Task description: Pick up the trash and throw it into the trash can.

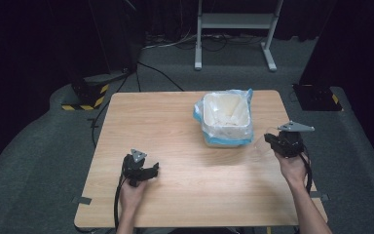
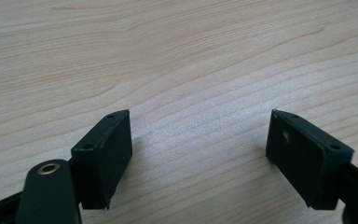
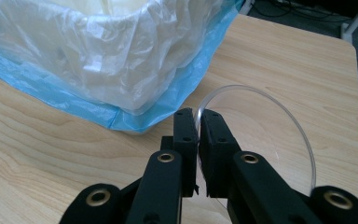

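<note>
A clear round plastic cup (image 3: 292, 122) hangs just above the wooden table (image 1: 175, 126), right of a white bin lined with a clear and blue bag (image 1: 225, 118). My right gripper (image 3: 198, 117) is shut on the cup's thin rim, close to the bag's blue edge (image 3: 121, 114). In the high view the right gripper (image 1: 269, 142) sits at the table's right side, with the cup (image 1: 259, 147) showing faintly to its left. My left gripper (image 2: 200, 136) stands open over bare wood with nothing between its jaws. The high view places the left gripper (image 1: 154, 169) near the front left of the table.
The bin stands at the table's back middle, its bag puffed out over the rim (image 3: 98, 51). A metal stand (image 1: 234, 29) and cables lie on the grey floor beyond the table. Bare wood lies between the two hands.
</note>
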A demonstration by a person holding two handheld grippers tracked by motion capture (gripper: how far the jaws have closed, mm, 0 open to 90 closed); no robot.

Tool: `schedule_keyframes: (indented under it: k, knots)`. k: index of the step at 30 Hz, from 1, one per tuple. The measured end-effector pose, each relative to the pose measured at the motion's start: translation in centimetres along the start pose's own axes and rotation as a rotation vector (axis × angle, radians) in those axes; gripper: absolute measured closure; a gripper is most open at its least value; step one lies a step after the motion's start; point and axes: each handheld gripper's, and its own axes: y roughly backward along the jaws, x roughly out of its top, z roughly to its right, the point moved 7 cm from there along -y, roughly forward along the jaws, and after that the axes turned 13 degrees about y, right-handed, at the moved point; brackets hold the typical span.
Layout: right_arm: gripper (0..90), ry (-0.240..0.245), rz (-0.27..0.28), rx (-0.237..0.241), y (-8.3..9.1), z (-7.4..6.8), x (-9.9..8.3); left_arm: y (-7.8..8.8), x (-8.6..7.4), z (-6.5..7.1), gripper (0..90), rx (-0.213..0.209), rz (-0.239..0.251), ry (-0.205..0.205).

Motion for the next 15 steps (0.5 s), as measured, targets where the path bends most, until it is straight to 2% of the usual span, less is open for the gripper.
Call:
schedule_keyframes:
  k: [3, 15]
  knots:
    - [85.4, 0.008, -0.001, -0.003, 0.3, 0.2, 0.2, 0.0, 0.0, 0.0, 22.3, 0.000, 0.000, 0.000]
    - [85.3, 0.004, 0.052, 0.004, 2.3, 0.6, 2.4, 0.0, 0.0, 0.0, 22.3, 0.000, 0.000, 0.000]
